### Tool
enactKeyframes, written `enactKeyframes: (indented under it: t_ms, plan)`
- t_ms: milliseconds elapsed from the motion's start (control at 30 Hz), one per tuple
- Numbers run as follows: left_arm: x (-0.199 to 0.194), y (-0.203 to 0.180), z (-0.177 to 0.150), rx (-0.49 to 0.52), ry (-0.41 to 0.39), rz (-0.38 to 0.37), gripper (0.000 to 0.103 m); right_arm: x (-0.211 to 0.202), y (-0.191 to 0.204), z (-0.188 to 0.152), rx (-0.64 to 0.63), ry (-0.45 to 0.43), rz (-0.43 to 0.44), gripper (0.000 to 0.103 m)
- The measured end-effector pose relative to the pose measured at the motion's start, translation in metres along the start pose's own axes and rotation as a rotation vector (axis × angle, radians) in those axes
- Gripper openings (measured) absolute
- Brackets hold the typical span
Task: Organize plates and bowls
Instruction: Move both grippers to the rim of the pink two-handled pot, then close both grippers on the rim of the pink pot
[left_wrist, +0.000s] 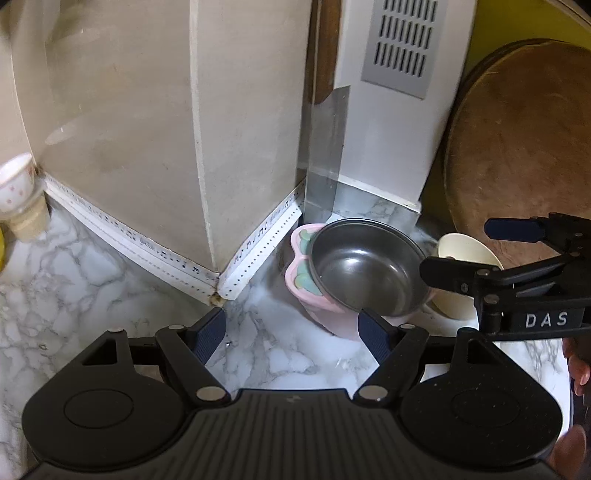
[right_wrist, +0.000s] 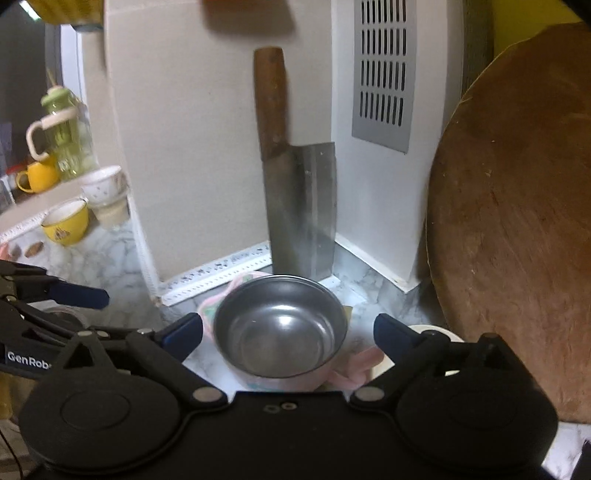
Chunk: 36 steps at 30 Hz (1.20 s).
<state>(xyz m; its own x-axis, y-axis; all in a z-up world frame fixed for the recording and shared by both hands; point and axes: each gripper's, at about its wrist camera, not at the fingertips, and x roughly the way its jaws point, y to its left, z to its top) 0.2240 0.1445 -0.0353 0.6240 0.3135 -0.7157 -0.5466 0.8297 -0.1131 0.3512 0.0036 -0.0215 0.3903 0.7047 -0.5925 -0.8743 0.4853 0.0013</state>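
Steel bowl between wide-spread, untouching fingers of right hand-held gripper, unheld.

Left gripper, right gripper: black ribbed bodies, round side housings, silver pivot screws, blue-padded jaws, white "DAS" and "GenRob" lettering.

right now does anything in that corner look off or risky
Yes: a cleaver stands on end in the corner, blade down, leaning on the wall just behind the steel bowl. It could topple if nudged. The pink bowl under the steel one also looks tilted.
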Motion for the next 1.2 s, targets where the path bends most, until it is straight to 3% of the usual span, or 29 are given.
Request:
enactKeyframes:
  t_ms: [300,500,700,867,1033,1200]
  plan:
    - [0.035,-0.003,0.005,-0.087,0.035,0.019,0.078,0.046,-0.031,0.014,0.068,0.16,-0.021,0.098]
    - [0.055,0.001,0.006,-0.173,0.062,0.009,0.079,0.068,-0.034,0.015,0.045,0.228,0.0,0.085]
    - [0.067,-0.007,0.005,-0.194,0.083,0.011,0.077,0.085,-0.039,0.017,0.069,0.261,0.039,0.069]
    - [0.077,-0.013,0.007,-0.217,0.103,0.005,0.062,0.099,-0.038,0.014,0.08,0.288,0.03,0.055]
    - [0.082,-0.016,0.009,-0.234,0.12,-0.022,0.038,0.103,-0.038,0.013,0.089,0.294,0.03,0.043]
    - [0.086,-0.021,0.013,-0.217,0.124,0.002,0.034,0.105,-0.036,0.011,0.075,0.291,0.022,0.031]
